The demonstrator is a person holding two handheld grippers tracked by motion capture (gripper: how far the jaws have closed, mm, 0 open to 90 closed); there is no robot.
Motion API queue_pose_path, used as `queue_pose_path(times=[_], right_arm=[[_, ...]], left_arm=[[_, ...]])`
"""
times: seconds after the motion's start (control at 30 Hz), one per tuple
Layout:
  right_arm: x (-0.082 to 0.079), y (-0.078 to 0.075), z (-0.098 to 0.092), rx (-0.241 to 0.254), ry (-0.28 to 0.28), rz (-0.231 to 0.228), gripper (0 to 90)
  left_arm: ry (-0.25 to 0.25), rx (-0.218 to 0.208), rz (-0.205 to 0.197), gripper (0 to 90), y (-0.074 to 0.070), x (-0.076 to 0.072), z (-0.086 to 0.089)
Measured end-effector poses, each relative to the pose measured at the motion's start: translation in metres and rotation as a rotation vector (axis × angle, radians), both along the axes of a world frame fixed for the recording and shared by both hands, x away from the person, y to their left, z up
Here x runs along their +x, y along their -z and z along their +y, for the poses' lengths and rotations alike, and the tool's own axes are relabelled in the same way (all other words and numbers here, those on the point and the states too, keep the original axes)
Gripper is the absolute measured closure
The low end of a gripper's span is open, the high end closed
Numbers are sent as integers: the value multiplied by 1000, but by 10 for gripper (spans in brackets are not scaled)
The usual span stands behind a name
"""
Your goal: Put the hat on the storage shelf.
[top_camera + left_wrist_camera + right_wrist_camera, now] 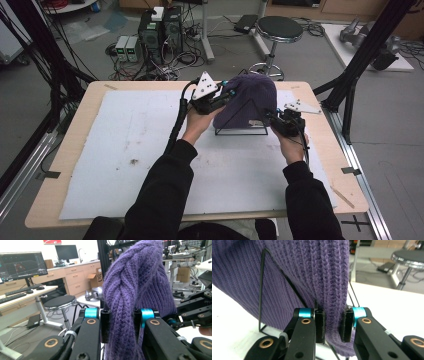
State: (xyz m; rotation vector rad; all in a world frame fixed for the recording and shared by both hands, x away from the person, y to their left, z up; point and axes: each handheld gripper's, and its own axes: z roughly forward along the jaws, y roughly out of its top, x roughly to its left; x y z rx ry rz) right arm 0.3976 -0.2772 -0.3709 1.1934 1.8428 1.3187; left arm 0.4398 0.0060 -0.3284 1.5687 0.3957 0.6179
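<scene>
You've got both grippers clamped on the purple knit hat [247,100] right now. Your left gripper [121,326] is pinched tight on a thick cable-knit fold, jaws nearly together with wool bulging between them. Your right gripper [332,326] is the same story, squeezed onto the hat's lower hem. In the high view, the left gripper [222,97] bites the hat's left side and the right gripper [274,118] its right lower edge.

The hat itself is draped over the black wire stand [241,125], and the stand's thin legs show against the knit in the right gripper view [262,290]. By my read you're mid-job: the hat is on the frame but bunched and lopsided, so it needs pulling down and squaring up before you let go.

Under the hat lies a white mat [140,150], smudged left of the hat, on a pale wooden table [67,150]. Beyond the hat stands a black round stool [279,29], and further left of it computer boxes [159,31] in a tangle of cables on grey floor.
</scene>
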Motion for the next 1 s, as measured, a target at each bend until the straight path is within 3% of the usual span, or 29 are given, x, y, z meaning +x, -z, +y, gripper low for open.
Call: queue_pose_path(times=[0.2,0.67,0.8,0.87,1.0], right_arm=[[5,6,2,-23,5,58,788],[8,11,5,-38,11,109,757],[8,10,4,-34,4,108,684],[8,10,3,-23,7,115,542],[9,11,1,-23,14,143,391]], left_arm=[[-1,25,4,775,6,-2,-1],[-6,38,39,762,13,-1,0],[-18,27,55,706,13,0,1],[-45,11,70,584,13,-1,1],[-47,3,82,438,12,-2,0]])
